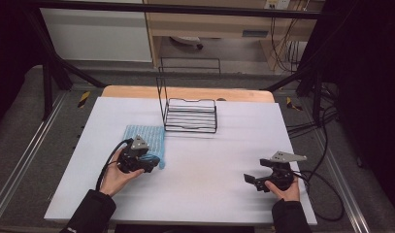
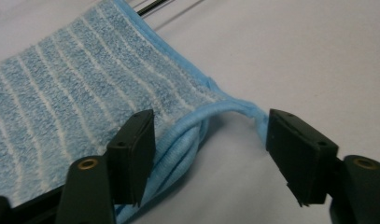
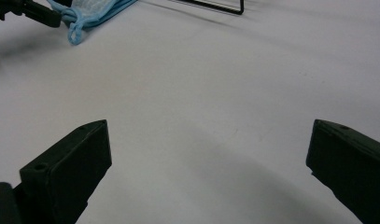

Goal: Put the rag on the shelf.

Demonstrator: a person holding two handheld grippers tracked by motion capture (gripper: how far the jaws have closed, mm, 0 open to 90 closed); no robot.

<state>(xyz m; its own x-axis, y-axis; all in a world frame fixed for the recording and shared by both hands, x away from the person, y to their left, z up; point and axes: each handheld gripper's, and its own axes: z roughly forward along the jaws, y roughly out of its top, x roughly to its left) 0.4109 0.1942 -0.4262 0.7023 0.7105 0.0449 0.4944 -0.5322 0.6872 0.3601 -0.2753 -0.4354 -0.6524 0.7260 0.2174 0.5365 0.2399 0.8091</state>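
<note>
A light blue striped towel lies flat on the white table cover, left of centre. My left gripper is at the towel's near right corner. In the left gripper view its jaws straddle that folded corner with a gap left on the right side, so the pads do not pinch it. My right gripper rests low over the bare cover at the near right. It stands wide open with nothing between its fingers. The right gripper view also catches the towel's corner far off.
A black wire rack stands just behind and to the right of the towel, with an upright wire frame at its left end. Cables trail from both grippers. A wooden table edge shows beyond the white cover.
</note>
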